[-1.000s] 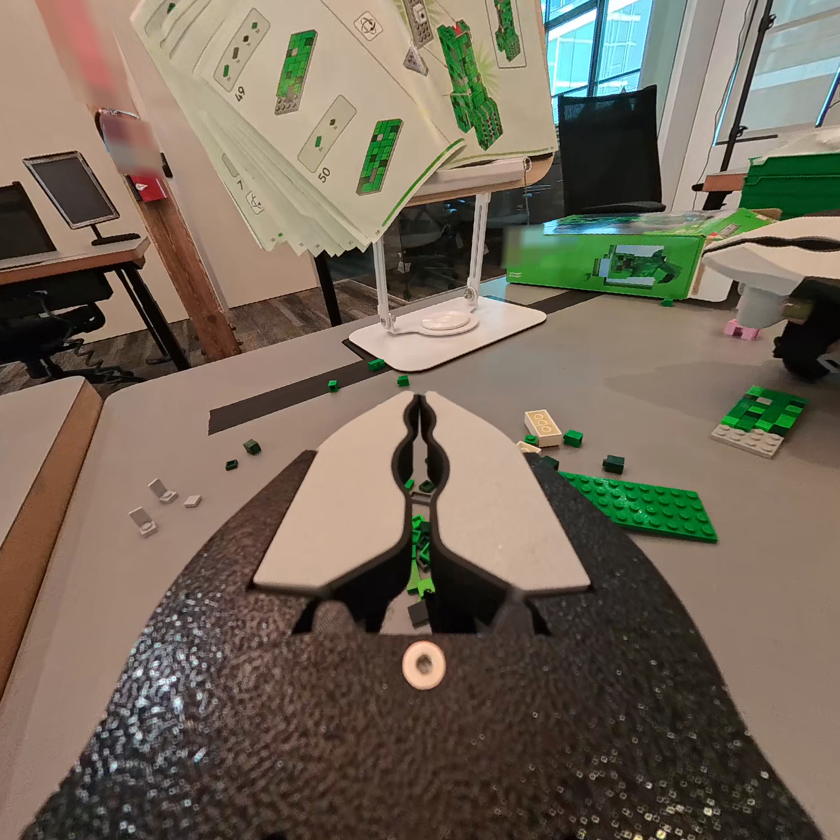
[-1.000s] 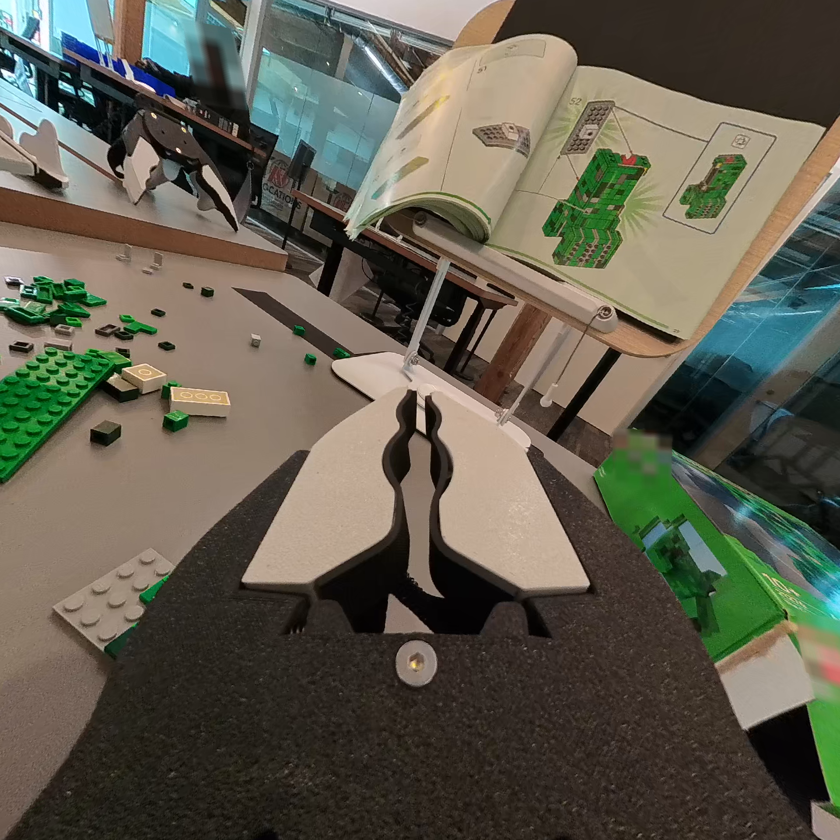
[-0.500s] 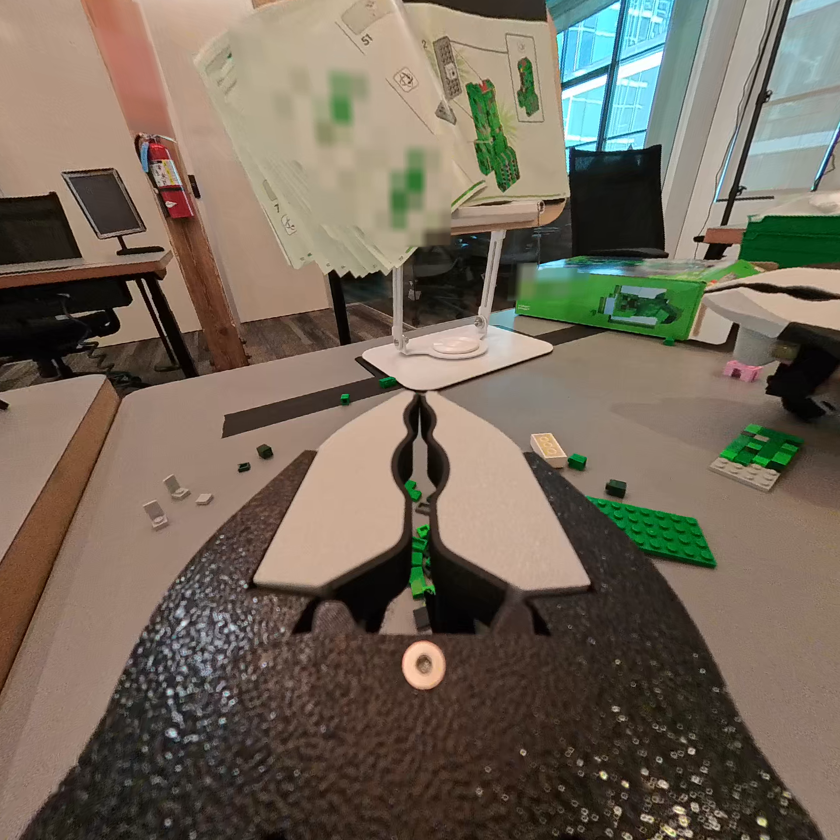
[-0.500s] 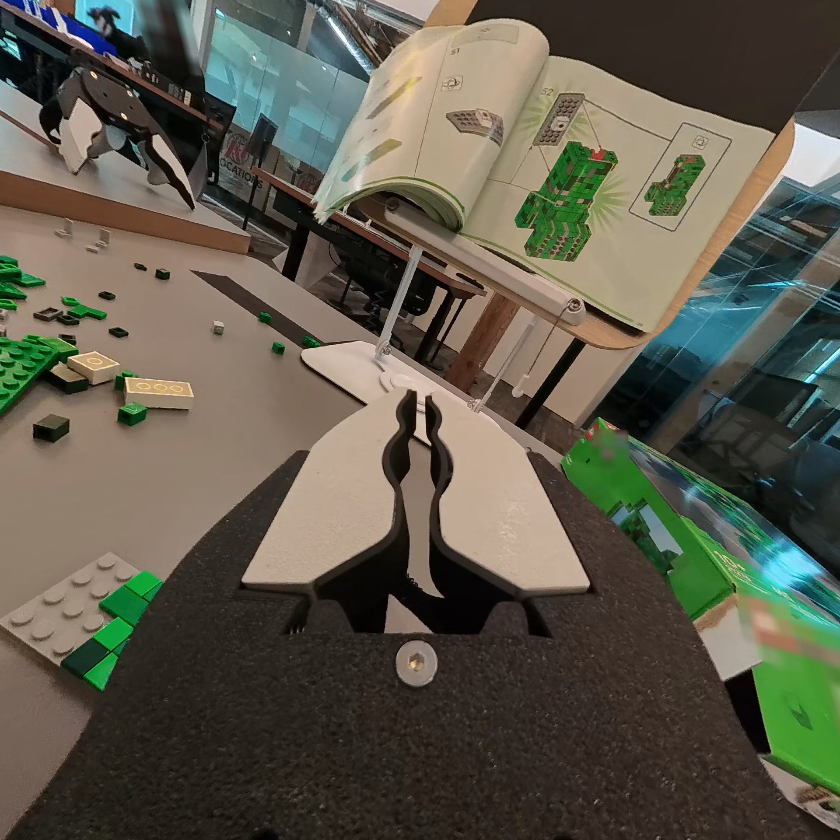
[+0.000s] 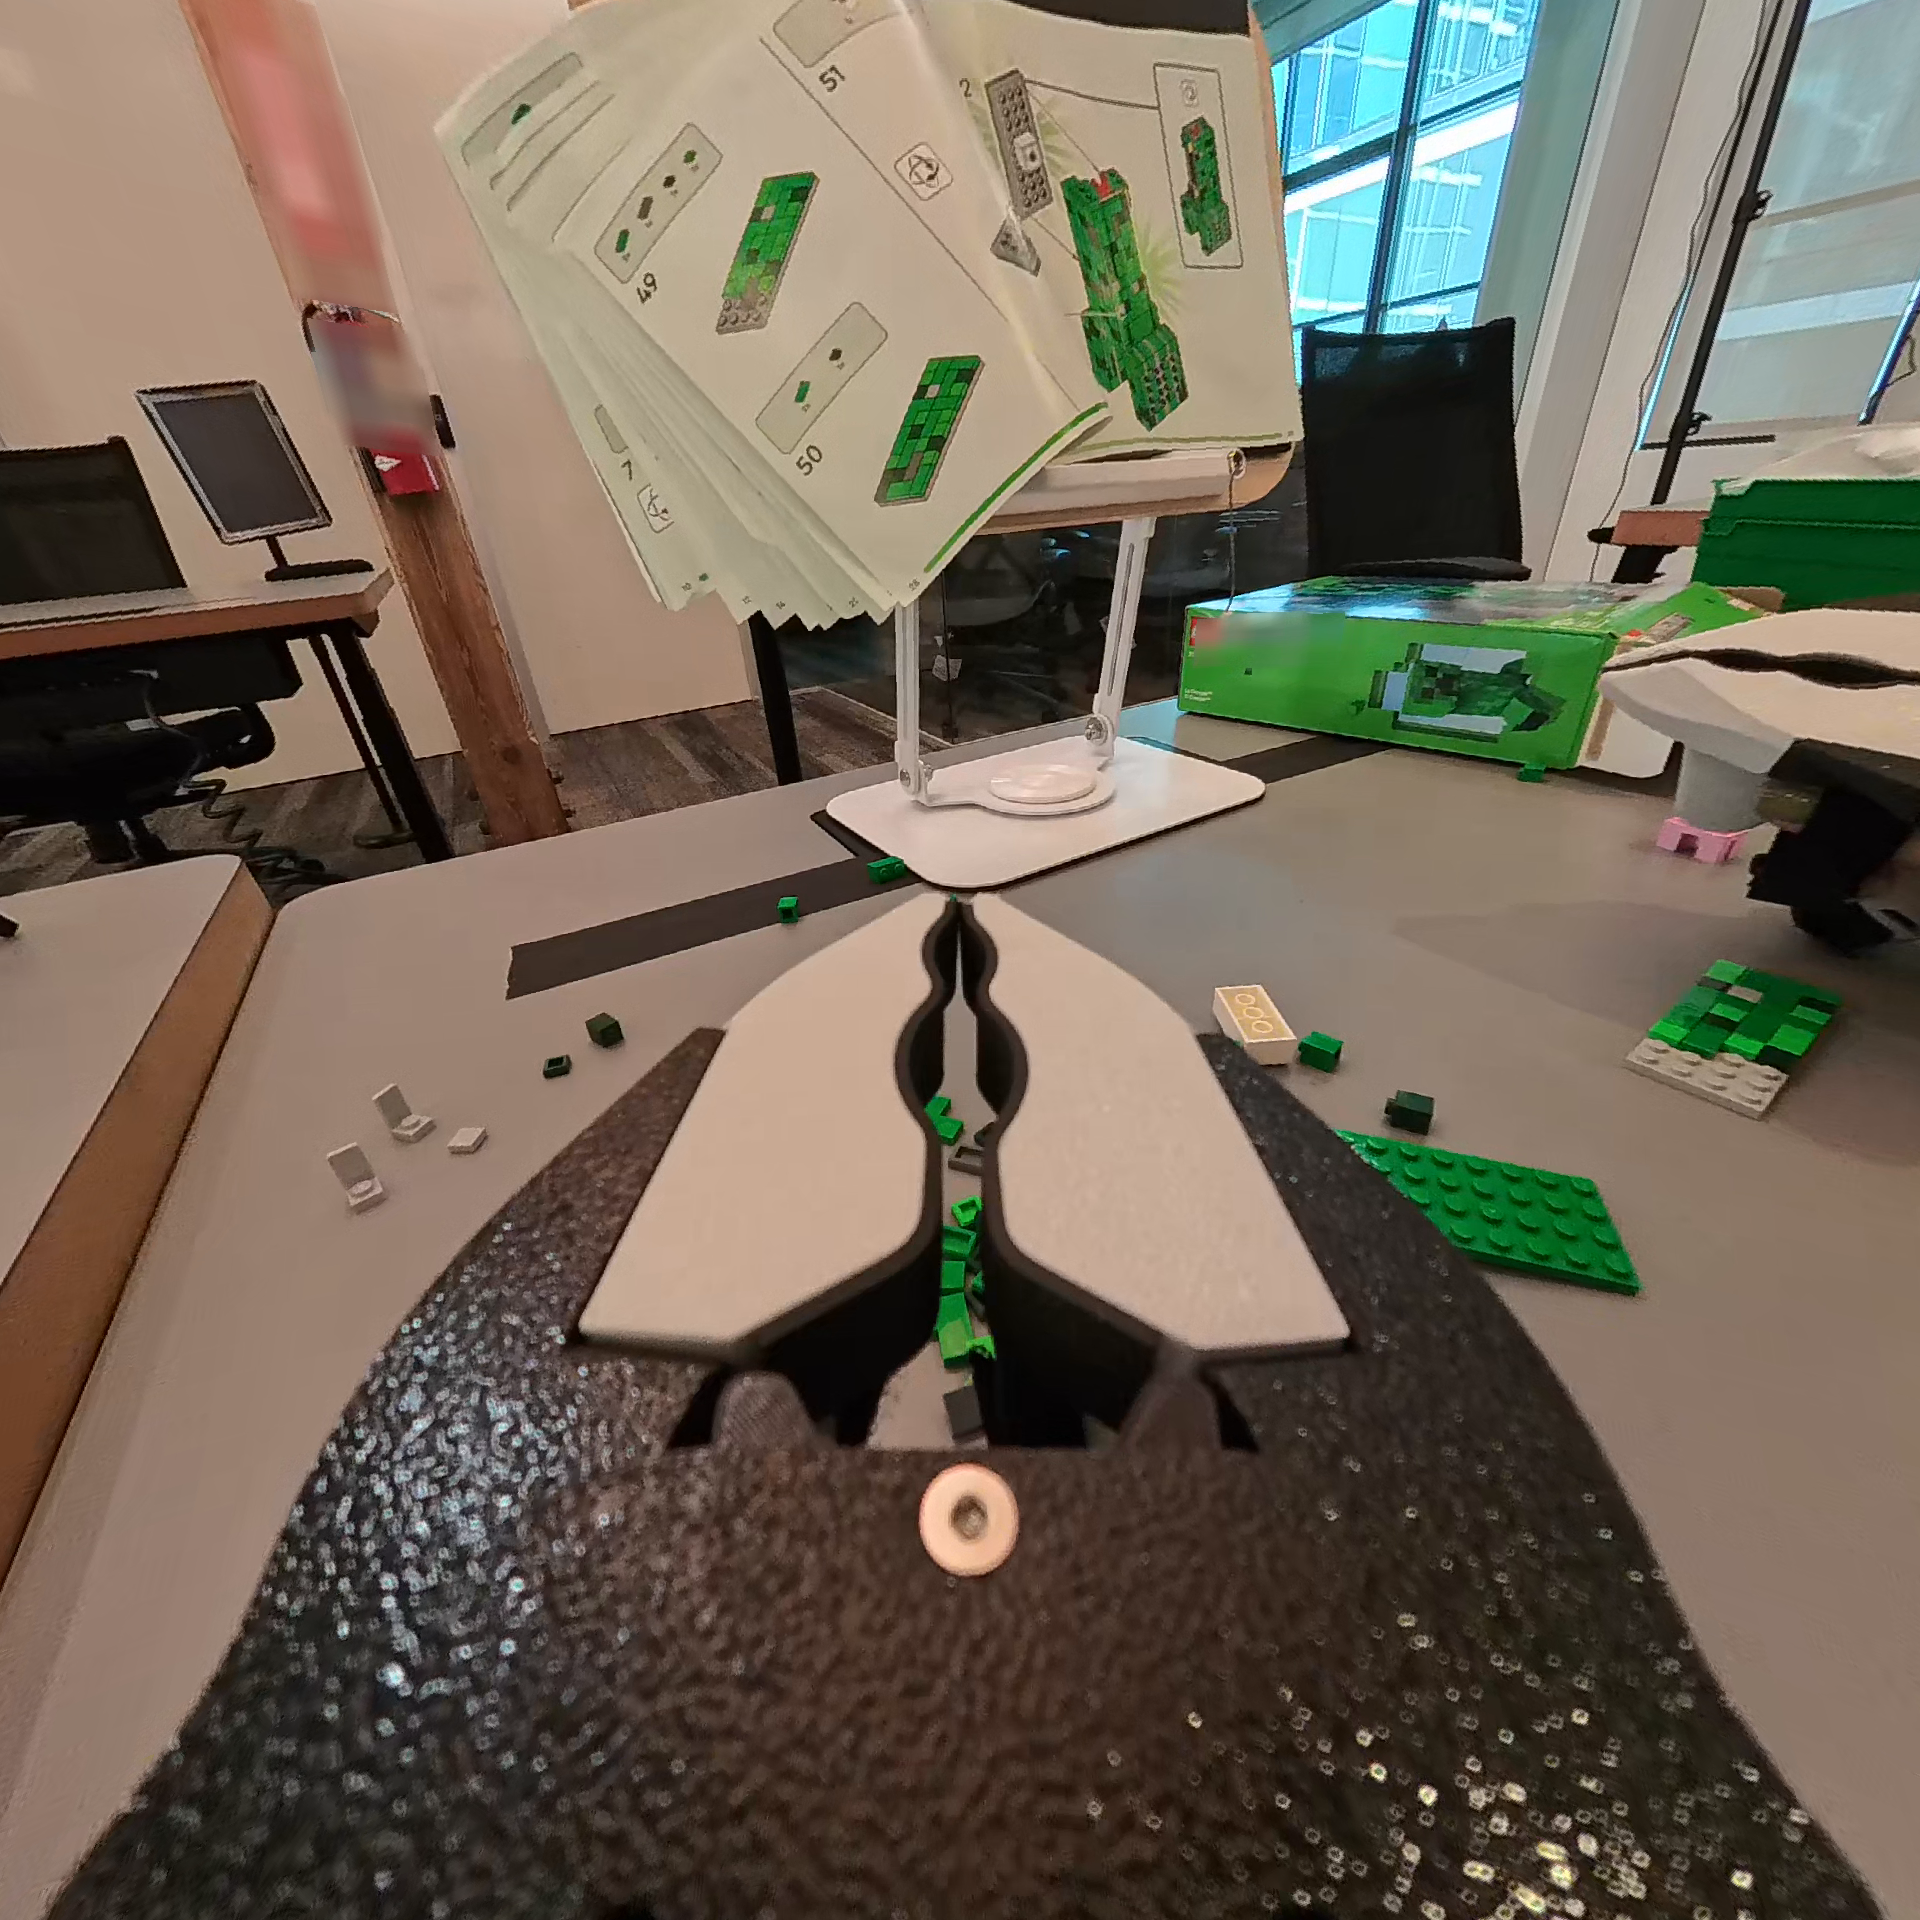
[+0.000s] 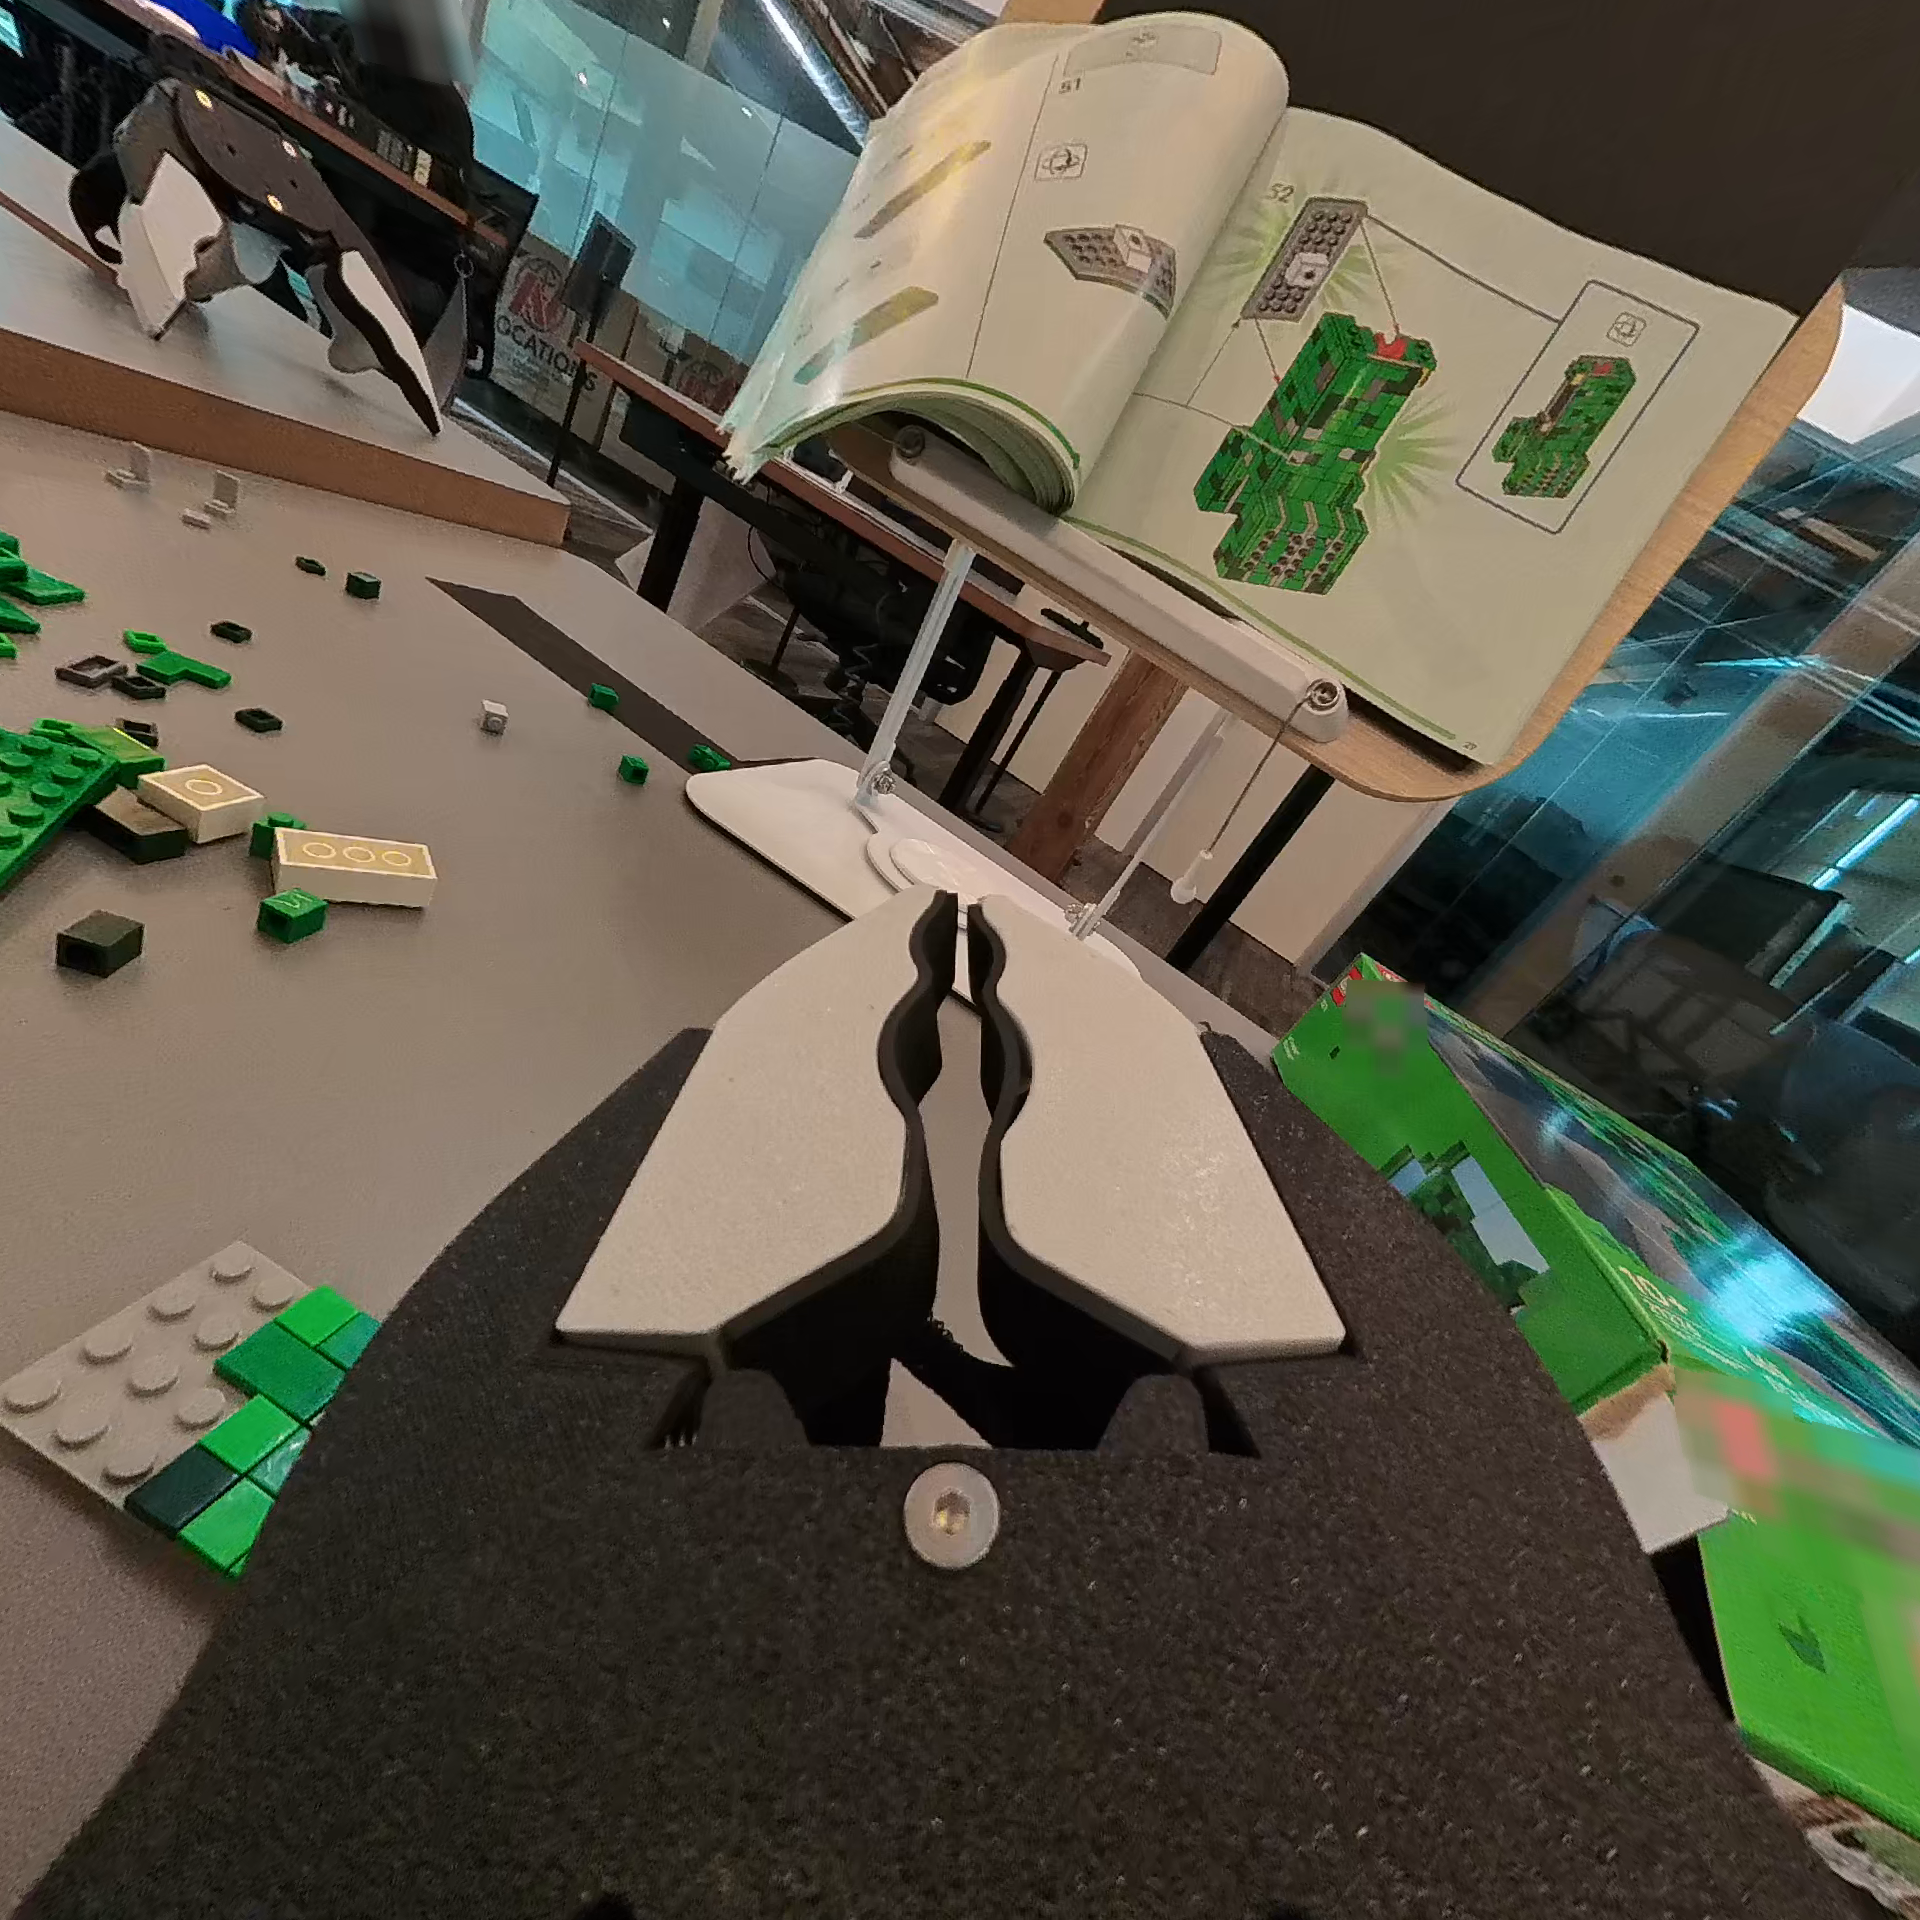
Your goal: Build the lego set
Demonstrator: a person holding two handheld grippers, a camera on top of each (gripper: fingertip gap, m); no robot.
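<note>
While both tools ride low over scattered bricks, the risk reads as a sweep knocking pieces off the worktop (image 5: 343, 1039). Left tool (image 5: 956, 906): tips pressed together on nothing, level, aimed at the stand base (image 5: 1049, 821); loose green bits (image 5: 961, 1278) lie beneath it. Right tool (image 6: 961, 906): tips together, bare, rolled sideways, pointing past the white brick (image 6: 353, 868) toward the booklet (image 6: 1247, 343). Grey plate (image 6: 145, 1382) near its left flank could get clipped.

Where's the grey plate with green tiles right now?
Left wrist view: the grey plate lies far right on the table, beyond the green baseplate.
</note>
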